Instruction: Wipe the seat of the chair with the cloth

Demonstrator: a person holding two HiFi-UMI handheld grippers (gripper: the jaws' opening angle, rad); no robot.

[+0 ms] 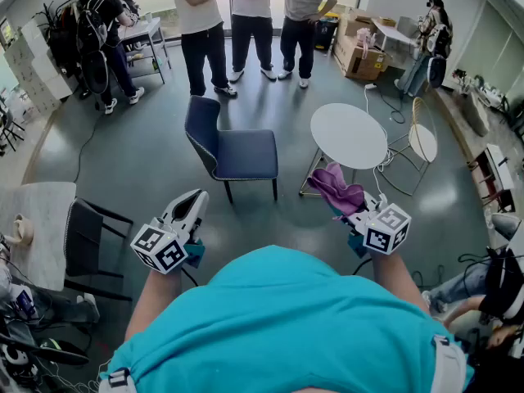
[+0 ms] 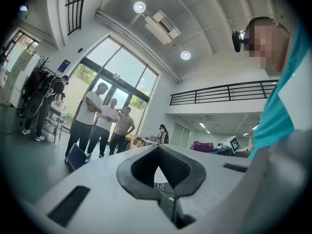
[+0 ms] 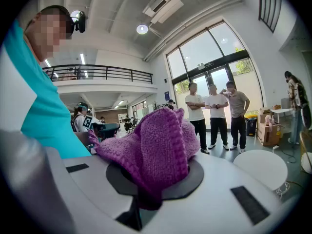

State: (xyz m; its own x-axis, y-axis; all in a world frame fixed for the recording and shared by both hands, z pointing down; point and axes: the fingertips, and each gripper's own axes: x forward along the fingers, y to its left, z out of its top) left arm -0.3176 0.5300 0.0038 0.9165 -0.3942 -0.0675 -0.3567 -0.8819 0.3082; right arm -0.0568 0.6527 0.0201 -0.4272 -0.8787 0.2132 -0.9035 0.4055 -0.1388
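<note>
The dark blue padded chair [image 1: 246,154] stands well ahead of both grippers. A crumpled purple knitted cloth [image 3: 158,147] bunches up from the right gripper [image 3: 146,199], whose fingers pinch it, their tips hidden. The left gripper [image 2: 168,201] has its fingers together, empty.

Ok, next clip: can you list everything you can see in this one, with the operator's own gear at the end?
blue chair: one, dark blue, mid-floor ahead of the person
round table: one, white, right of the blue chair
wire chair: one, pale, right of the round table
black chair: one, black, at the left beside the pale table
pale table: one, off-white, left edge
cardboard boxes: a few, brown, far right
bystanders: three, light tops, standing beyond the blue chair
cloth: one, purple, bunched in the right gripper
left gripper: white, shut, nothing in it
right gripper: white, shut on the cloth
</note>
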